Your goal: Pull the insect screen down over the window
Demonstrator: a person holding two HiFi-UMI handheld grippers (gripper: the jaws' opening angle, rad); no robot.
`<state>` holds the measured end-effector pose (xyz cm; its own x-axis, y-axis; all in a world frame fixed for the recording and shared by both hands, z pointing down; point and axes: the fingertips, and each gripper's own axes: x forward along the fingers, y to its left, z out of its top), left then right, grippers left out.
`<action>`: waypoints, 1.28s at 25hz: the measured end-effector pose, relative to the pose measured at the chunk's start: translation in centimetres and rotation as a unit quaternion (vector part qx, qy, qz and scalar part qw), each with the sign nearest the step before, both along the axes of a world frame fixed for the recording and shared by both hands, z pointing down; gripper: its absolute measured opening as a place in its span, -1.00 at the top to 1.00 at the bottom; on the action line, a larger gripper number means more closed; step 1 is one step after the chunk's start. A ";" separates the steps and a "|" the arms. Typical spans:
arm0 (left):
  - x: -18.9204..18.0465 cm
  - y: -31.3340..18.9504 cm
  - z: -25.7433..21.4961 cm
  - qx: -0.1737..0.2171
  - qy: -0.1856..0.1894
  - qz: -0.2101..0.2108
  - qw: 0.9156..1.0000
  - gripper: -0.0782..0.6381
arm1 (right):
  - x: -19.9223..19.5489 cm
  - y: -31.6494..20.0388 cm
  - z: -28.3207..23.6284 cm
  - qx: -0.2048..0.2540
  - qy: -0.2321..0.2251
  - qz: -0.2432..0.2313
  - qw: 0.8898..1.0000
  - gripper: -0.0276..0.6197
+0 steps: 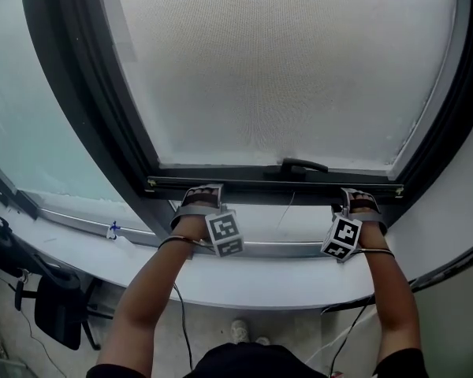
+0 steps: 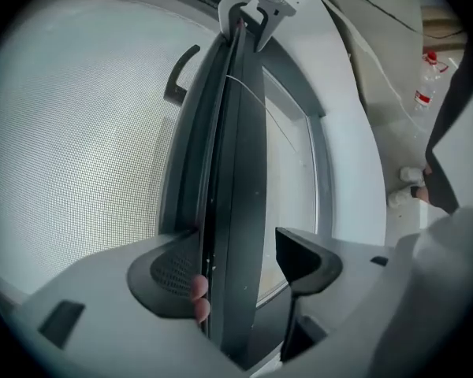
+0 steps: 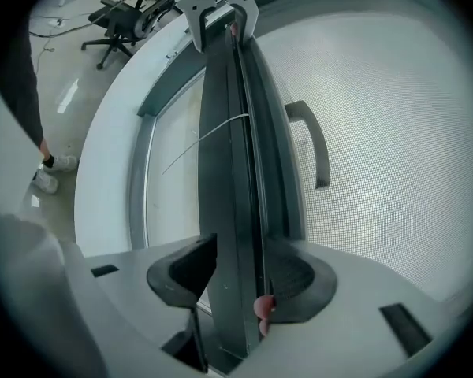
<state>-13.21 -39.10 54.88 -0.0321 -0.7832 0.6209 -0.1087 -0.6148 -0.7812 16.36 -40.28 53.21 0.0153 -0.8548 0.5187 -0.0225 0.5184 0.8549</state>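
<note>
We seem to be on the last stretch of the pull. The screen (image 1: 284, 61) covers most of the window, and its bar (image 1: 252, 186) sits low, near the frame (image 1: 260, 249), with a strip uncovered beneath. The right gripper (image 3: 244, 278) is clamped on the bar. The left gripper (image 2: 236, 262) only straddles it, one jaw standing clear. Next, we judge, the left should close, then both draw the bar down evenly until it seats.

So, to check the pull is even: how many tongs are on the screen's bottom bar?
2. Left tongs straddle the bottom bar left of its handle; right tongs straddle it right of the handle. None seems hidden.
</note>
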 end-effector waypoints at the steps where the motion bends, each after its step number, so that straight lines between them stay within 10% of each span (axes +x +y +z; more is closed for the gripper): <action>1: 0.0 0.0 0.0 0.003 -0.004 -0.001 1.000 -0.07 | 0.0 0.0 0.0 0.000 0.002 0.000 1.000 0.36; 7: -0.7 -0.1 -0.1 0.037 -0.058 -0.006 0.998 -0.07 | -0.3 0.0 0.1 -0.011 0.014 -0.009 1.000 0.36; 27: -0.2 0.9 -0.4 -0.066 -0.012 0.009 0.998 -0.06 | -0.4 1.1 -0.8 -0.110 0.028 -0.017 0.993 0.36; 32: -0.2 0.5 -0.2 -0.037 -0.018 0.004 0.999 -0.06 | -0.4 0.7 -0.6 -0.100 0.026 -0.015 0.995 0.36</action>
<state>-13.42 -38.62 54.73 -0.0487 -0.7350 0.6764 -0.0756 -0.6725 -0.7362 15.96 -39.53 52.63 0.0218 -0.7354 0.6773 0.0364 0.6776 0.7345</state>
